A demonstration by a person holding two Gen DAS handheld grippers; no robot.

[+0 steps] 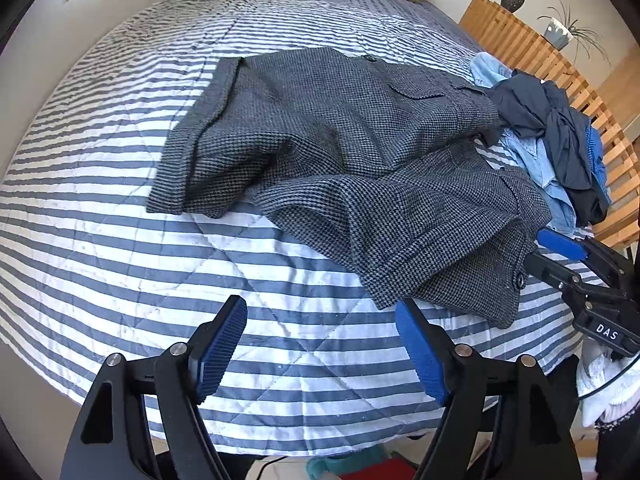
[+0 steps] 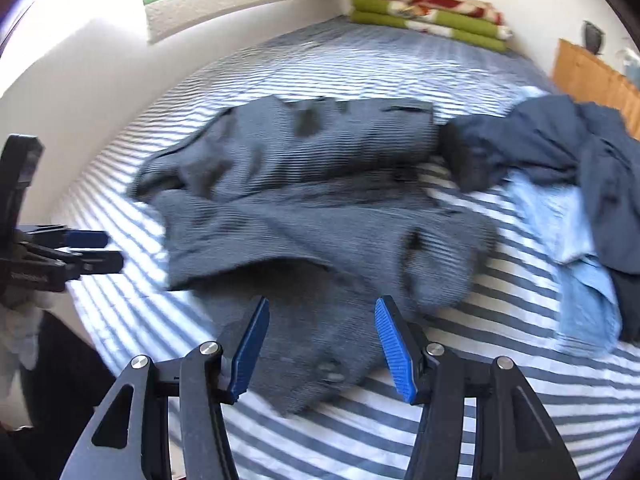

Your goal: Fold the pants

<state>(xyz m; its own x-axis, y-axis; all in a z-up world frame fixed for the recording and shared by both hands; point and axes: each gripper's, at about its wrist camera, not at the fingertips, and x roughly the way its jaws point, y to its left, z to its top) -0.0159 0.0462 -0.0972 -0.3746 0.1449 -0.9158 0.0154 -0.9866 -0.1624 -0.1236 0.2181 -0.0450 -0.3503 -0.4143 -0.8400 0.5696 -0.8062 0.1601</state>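
Observation:
The grey houndstooth pants (image 1: 340,152) lie loosely folded over themselves on the striped bedspread (image 1: 120,240). A buttoned corner reaches toward the bed's near edge. My left gripper (image 1: 320,312) hangs open over bare bedspread just in front of that corner, nothing between its blue pads. My right gripper (image 1: 536,248) shows at the right, beside the pants' edge. In the blurred right wrist view, my right gripper (image 2: 322,308) stands open above the pants (image 2: 320,208), the buttoned corner below it and the pads clear of the fabric. My left gripper (image 2: 114,250) sits at the left, off the pants.
A pile of dark navy and light blue clothes (image 1: 552,140) lies right of the pants, also visible as the clothes pile (image 2: 560,184). A folded green and red blanket (image 2: 428,12) rests at the bed's far end. A slatted wooden frame (image 1: 520,40) borders the right side.

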